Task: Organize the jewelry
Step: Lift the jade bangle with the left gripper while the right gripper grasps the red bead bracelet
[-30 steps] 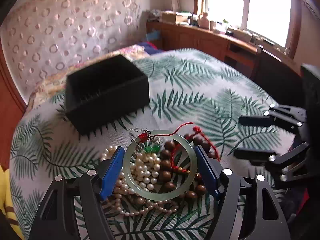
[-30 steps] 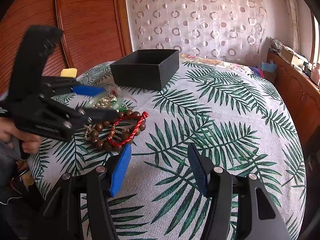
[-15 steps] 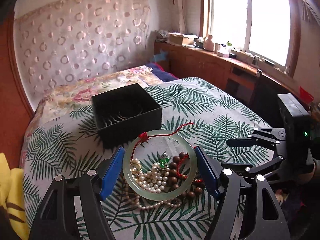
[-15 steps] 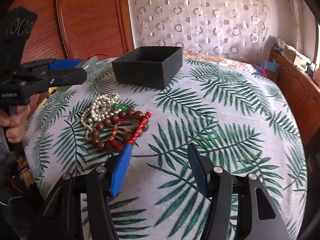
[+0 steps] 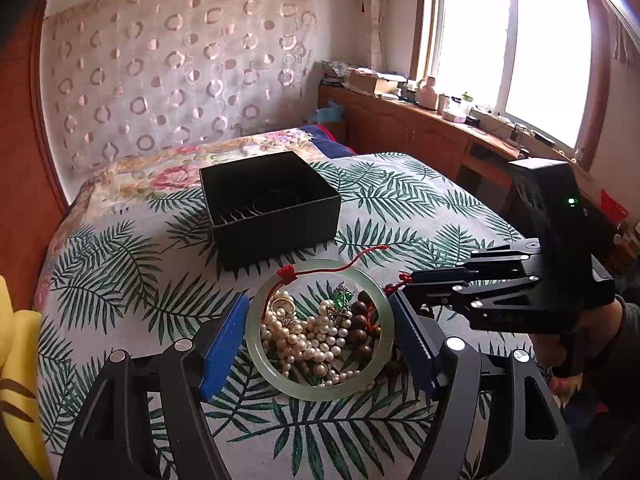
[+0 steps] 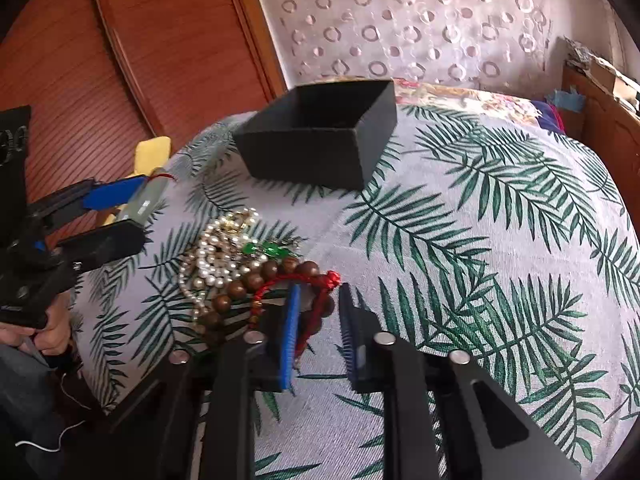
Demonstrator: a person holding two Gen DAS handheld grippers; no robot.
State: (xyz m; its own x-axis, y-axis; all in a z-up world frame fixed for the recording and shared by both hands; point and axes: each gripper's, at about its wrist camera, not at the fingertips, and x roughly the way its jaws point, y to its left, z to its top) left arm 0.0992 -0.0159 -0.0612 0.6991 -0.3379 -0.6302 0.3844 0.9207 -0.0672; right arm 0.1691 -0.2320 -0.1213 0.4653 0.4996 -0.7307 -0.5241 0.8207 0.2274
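Observation:
My left gripper [image 5: 318, 330] is shut on a pale green jade bangle [image 5: 256, 340] with a red cord, held in the air above the jewelry pile; it also shows in the right wrist view [image 6: 150, 196]. The pile holds a pearl necklace [image 6: 216, 248], a green pendant [image 6: 266, 249], brown wooden beads [image 6: 256, 280] and a red cord bracelet [image 6: 320, 280]. My right gripper [image 6: 320, 304] is low at the pile, its jaws narrowed around the bracelet and beads; whether they grip is unclear. An open black box [image 5: 272, 208] stands behind the pile [image 6: 324, 140].
The table [image 6: 480, 260] has a grey palm-leaf cloth. A yellow object [image 6: 152, 152] lies at its left edge. A wooden cabinet [image 5: 420, 132] with clutter runs under the window. A floral bedspread [image 5: 160, 172] lies behind the box.
My left gripper has lifted the jade bangle up off the pile and drawn back. My right gripper has moved left and down onto the red bracelet, and its jaws have narrowed.

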